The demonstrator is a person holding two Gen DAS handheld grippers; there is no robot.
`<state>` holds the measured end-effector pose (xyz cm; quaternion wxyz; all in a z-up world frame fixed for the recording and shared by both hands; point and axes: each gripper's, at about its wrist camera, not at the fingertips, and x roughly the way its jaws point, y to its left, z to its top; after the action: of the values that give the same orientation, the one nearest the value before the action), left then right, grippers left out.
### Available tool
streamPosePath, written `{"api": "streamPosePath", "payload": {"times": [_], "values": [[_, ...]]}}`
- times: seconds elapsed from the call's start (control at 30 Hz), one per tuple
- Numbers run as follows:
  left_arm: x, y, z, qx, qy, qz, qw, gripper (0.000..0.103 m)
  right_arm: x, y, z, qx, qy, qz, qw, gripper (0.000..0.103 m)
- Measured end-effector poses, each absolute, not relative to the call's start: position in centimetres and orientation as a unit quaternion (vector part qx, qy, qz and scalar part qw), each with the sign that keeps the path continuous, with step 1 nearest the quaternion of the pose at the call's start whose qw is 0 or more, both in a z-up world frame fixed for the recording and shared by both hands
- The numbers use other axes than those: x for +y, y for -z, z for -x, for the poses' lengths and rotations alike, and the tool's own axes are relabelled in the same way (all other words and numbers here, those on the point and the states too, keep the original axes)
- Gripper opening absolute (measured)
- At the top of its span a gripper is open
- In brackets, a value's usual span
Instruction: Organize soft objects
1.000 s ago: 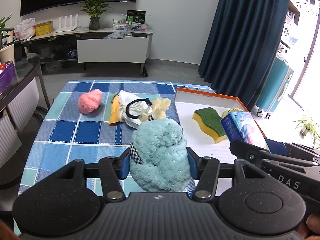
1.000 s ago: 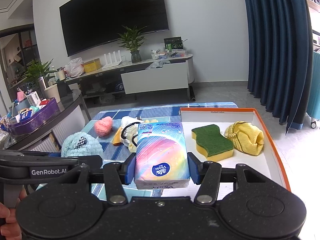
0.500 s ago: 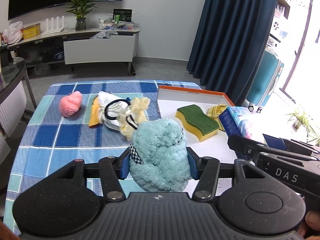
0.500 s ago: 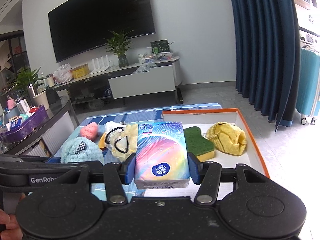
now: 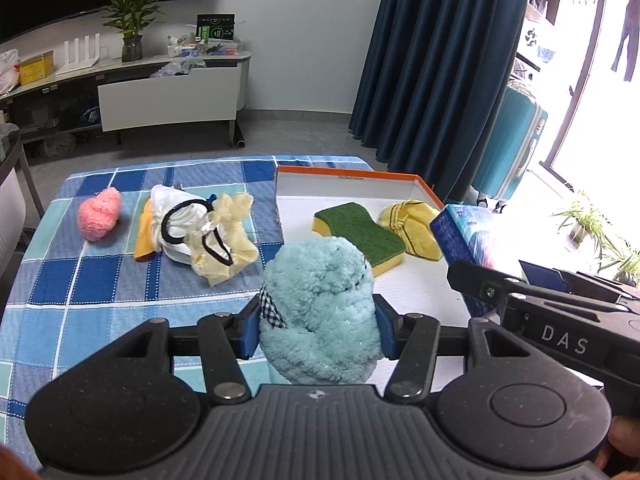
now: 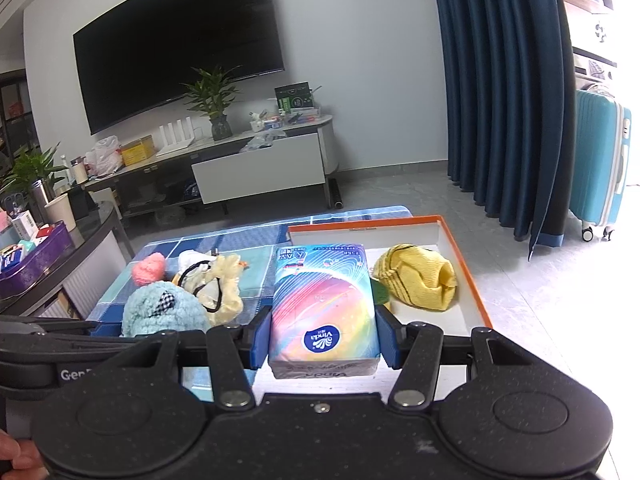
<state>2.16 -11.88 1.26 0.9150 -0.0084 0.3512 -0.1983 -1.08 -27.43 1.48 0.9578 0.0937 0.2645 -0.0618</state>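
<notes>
Jaws left: clamp fluffy teal toy [image 5: 320,316] | right: clamp tissue pack [image 6: 323,308]

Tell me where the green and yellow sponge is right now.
In the left wrist view, the sponge lies inside the orange-rimmed tray, just left of the yellow cloth and beyond the held blue plush.

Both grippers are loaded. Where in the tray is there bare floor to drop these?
Tray: near half is bare, in front of the sponge and yellow cloth; the far-left corner too. Far-right is crowded.
</notes>
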Motion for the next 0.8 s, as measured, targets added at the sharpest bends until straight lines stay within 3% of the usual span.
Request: {"api": "streamPosePath", "payload": {"times": [0.8], "values": [[-15.4, 0.0, -3.8, 0.37, 0.231, -0.004, 0.9, 0.056, -31.1, -0.4, 0.4, 0.274, 0.106, -0.106, 0.95, 0.064]]}}
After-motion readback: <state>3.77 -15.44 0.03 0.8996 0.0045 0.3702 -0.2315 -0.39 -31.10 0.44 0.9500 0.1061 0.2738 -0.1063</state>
